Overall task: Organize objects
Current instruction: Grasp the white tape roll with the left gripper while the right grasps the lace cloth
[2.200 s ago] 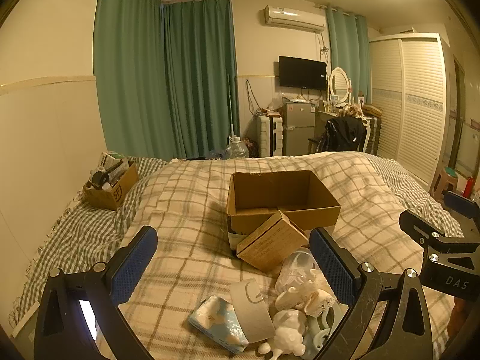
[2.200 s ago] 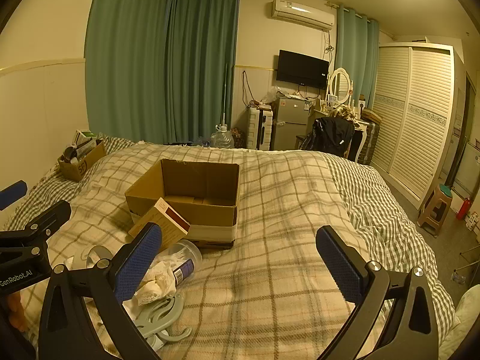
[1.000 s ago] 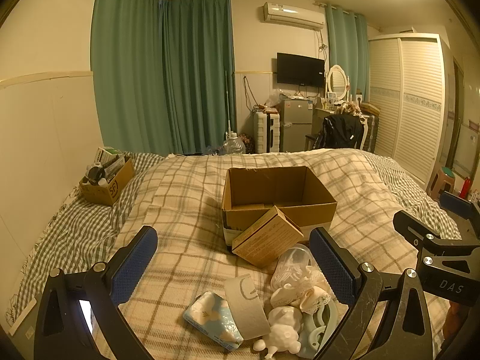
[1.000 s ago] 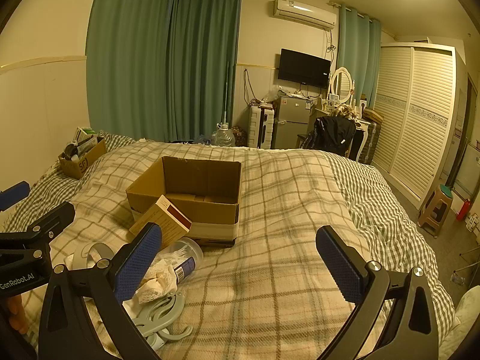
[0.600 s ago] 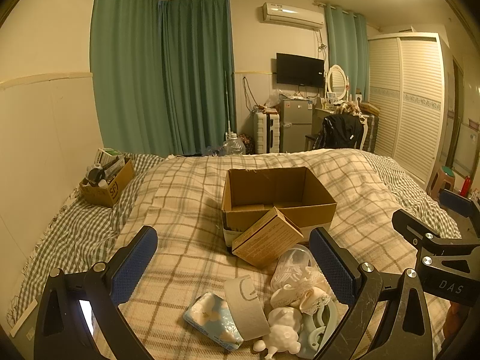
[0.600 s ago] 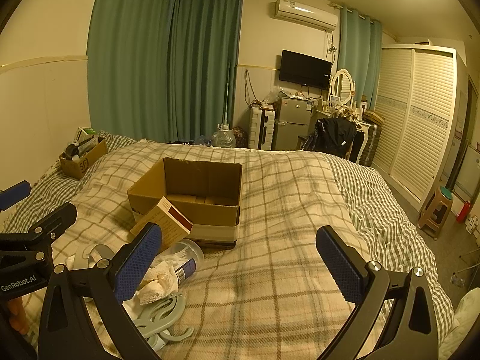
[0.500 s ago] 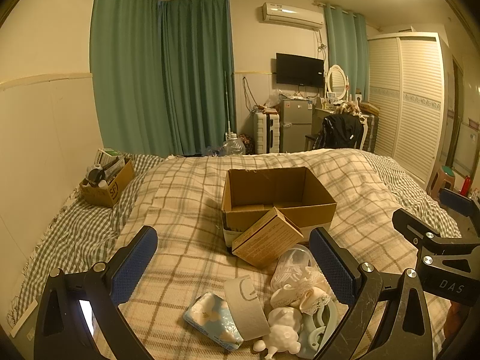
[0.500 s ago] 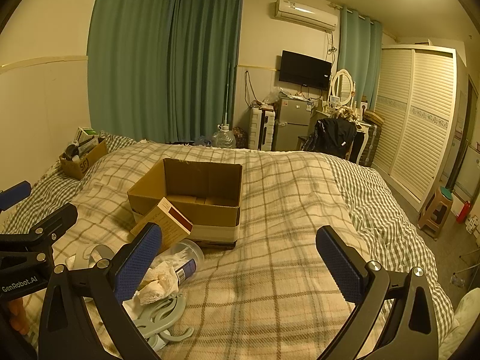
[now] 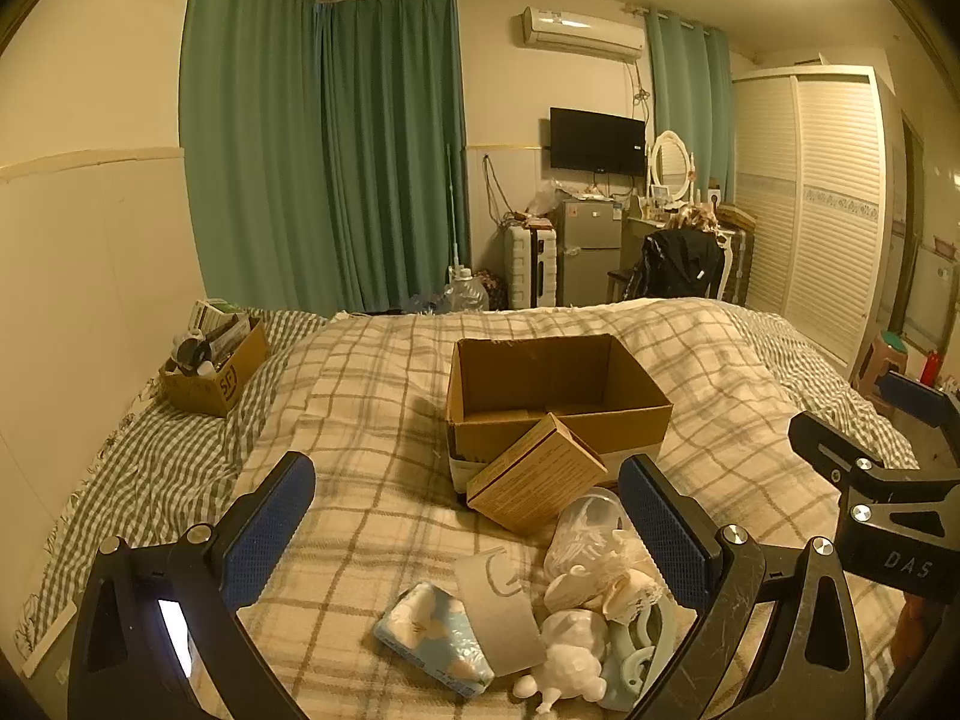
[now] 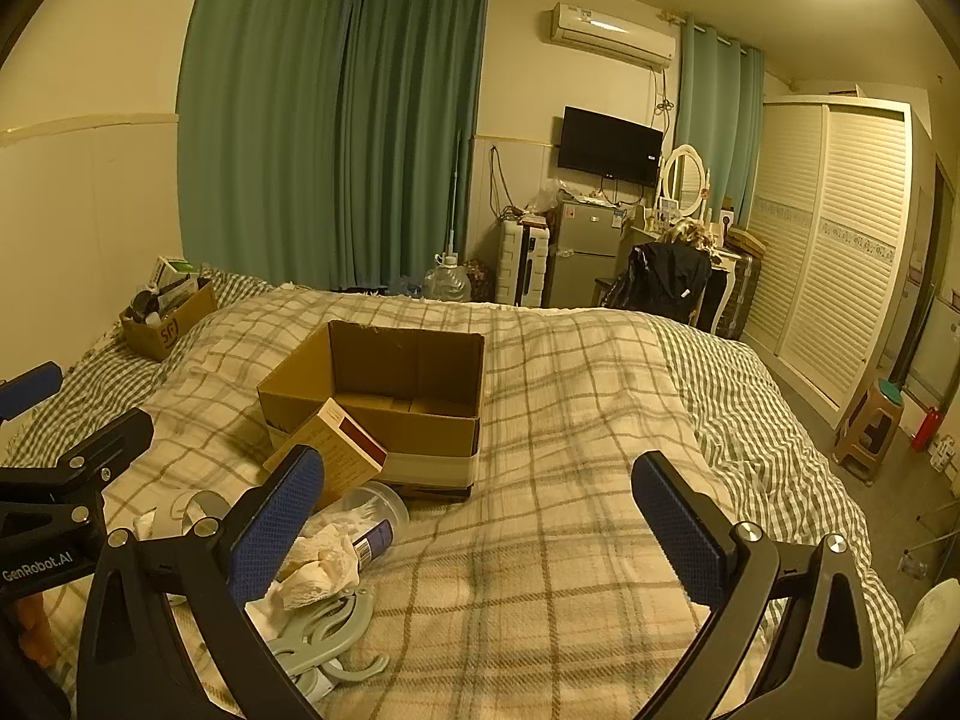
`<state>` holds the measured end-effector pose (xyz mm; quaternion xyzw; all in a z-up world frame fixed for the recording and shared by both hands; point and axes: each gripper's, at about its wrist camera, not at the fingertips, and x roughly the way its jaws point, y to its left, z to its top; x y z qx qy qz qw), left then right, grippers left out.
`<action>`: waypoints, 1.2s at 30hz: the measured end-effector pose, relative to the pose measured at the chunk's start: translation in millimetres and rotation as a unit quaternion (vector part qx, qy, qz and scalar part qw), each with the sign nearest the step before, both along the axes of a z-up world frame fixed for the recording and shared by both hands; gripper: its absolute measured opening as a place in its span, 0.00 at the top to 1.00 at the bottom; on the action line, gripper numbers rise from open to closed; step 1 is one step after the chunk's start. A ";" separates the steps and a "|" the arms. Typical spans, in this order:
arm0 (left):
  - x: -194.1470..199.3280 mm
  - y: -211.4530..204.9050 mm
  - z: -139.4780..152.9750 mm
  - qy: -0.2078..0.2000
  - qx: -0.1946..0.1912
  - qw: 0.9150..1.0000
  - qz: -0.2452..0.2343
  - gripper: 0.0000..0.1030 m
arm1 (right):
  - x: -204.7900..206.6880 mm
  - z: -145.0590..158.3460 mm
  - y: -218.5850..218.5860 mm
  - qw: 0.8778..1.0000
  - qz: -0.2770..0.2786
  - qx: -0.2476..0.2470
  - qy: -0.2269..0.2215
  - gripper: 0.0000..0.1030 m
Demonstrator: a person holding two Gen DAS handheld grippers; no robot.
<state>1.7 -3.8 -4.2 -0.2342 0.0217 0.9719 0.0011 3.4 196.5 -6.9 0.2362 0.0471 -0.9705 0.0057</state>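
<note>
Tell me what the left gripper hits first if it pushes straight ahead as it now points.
Probably the small brown box leaning on the open cardboard box. The left gripper is open and empty; depth is unclear, and the pile below looks under its line.

A small carton [image 9: 536,474] is leaning against the open cardboard box [image 9: 558,396] at its 6 o'clock side, while bare blanket [image 10: 576,438] is lying open at 3 o'clock.

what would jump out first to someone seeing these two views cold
An open cardboard box sits mid-bed on the plaid blanket, with a small brown carton tilted against its near wall. In front lies a jumble: floral tissue pack, white figurine. Both the left gripper and right gripper hover open, empty.
</note>
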 end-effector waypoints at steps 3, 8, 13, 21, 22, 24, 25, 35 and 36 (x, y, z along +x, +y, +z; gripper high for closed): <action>-1.7 -11.3 0.2 -0.004 0.006 1.000 0.015 0.00 | -0.1 -1.1 0.5 1.000 0.000 0.001 -0.001 0.00; -4.8 -32.1 -7.7 -0.022 0.005 0.999 0.032 0.00 | -1.2 -7.4 3.2 1.000 -0.002 0.005 -0.009 0.00; -10.6 -43.7 -35.1 -0.068 -0.003 0.997 0.040 0.00 | -2.8 -23.8 3.3 0.999 -0.001 0.012 -0.035 0.00; -12.4 -44.4 -82.1 -0.142 -0.007 0.990 0.028 0.00 | -6.6 -47.3 -5.5 0.997 0.010 0.027 -0.066 0.00; -11.1 -44.1 -81.2 -0.140 0.000 0.990 0.024 0.00 | -6.9 -48.3 -6.9 0.997 0.010 0.029 -0.067 0.00; -5.5 -39.4 -73.9 -0.127 0.005 0.992 0.013 0.00 | -7.0 -49.5 -9.3 0.997 0.011 0.032 -0.067 0.00; -3.2 -35.8 -69.8 -0.119 0.005 0.993 0.008 0.00 | -6.8 -49.5 -9.8 0.997 0.011 0.033 -0.067 0.00; -36.1 17.3 -87.2 -0.141 -0.027 0.989 -0.035 0.15 | -11.6 -59.3 -12.2 0.995 0.010 0.044 -0.086 0.00; -41.2 17.5 -90.4 -0.152 -0.018 0.987 -0.040 0.32 | -12.7 -59.9 -11.9 0.995 0.010 0.043 -0.088 0.00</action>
